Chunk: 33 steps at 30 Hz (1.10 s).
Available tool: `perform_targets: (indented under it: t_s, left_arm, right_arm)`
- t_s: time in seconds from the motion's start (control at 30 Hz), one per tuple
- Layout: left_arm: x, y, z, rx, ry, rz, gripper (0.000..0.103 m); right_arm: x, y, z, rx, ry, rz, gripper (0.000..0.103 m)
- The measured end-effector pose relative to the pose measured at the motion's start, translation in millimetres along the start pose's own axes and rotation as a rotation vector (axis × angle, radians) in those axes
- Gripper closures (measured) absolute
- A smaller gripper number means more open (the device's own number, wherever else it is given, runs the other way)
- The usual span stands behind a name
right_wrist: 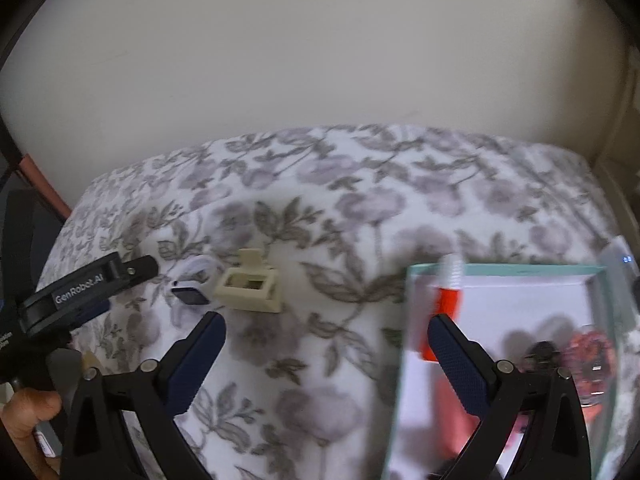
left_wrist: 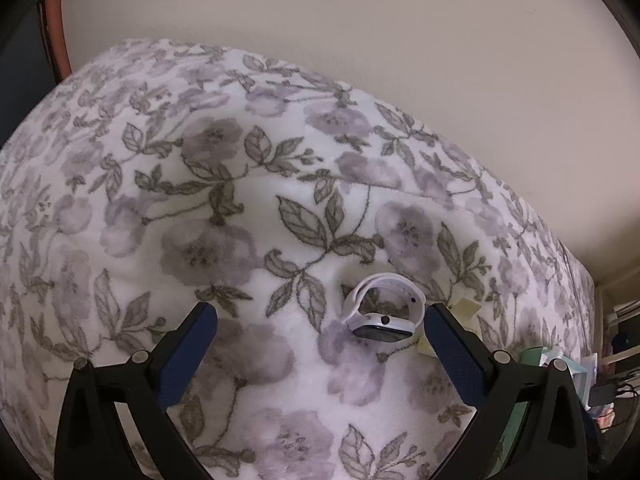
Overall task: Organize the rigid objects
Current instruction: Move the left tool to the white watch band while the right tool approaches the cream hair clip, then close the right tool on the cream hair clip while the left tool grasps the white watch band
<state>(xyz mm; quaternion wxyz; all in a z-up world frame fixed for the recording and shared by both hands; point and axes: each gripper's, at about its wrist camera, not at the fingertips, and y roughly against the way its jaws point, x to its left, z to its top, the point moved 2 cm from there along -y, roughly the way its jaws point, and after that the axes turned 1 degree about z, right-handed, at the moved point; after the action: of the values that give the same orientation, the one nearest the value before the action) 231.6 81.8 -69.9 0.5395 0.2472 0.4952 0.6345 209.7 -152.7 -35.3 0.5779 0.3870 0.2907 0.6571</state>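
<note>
Task progress, judged from both wrist views: the sorting was partly done. Two rigid objects were still left loose on the floral bed cover [left_wrist: 224, 216], while several others had already been placed in the box [right_wrist: 504, 269].

Left gripper [left_wrist: 320, 344]: the jaws were spread wide and nothing was held. A watch [left_wrist: 382, 320] with a white strap lay on the bed between the fingertips, nearer the right-hand finger and not touched by either pad. In the right wrist view the same gripper [right_wrist: 132, 270] was seen from the side, its tip just beside the watch [right_wrist: 191, 294].

Right gripper [right_wrist: 326, 354]: the jaws were likewise open and empty. A cream clip [right_wrist: 250, 290] lay on the bed ahead of its left-hand finger, just beside the watch; whether the two touched could not be told.

Container: a shallow, teal-edged box with a white floor was seen ahead of and under the right-hand finger of the right gripper. In it lay a red item with a white top [right_wrist: 446, 300], a dark small object [right_wrist: 542, 354] and a reddish patterned object [right_wrist: 592, 354]; blur prevented closer identification.

Remaining, as judged: the watch and the clip were still to be moved into the box.
</note>
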Motion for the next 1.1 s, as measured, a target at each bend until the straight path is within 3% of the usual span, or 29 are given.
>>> perform_targets:
  t_s: [0.43, 0.93, 1.1]
  left_arm:
    - [8, -17, -1, 0.053, 0.061, -0.068, 0.000]
    - [10, -28, -4, 0.061, 0.088, -0.092, 0.000]
    - [6, -32, -6, 0.058, 0.086, -0.112, 0.000]
  right_arm:
    - [24, -46, 3, 0.012, -0.001, 0.055, 0.001]
    - [50, -76, 6, 0.017, 0.036, 0.032, 0.001]
    - [54, -80, 8, 0.011, 0.048, 0.024, 0.007]
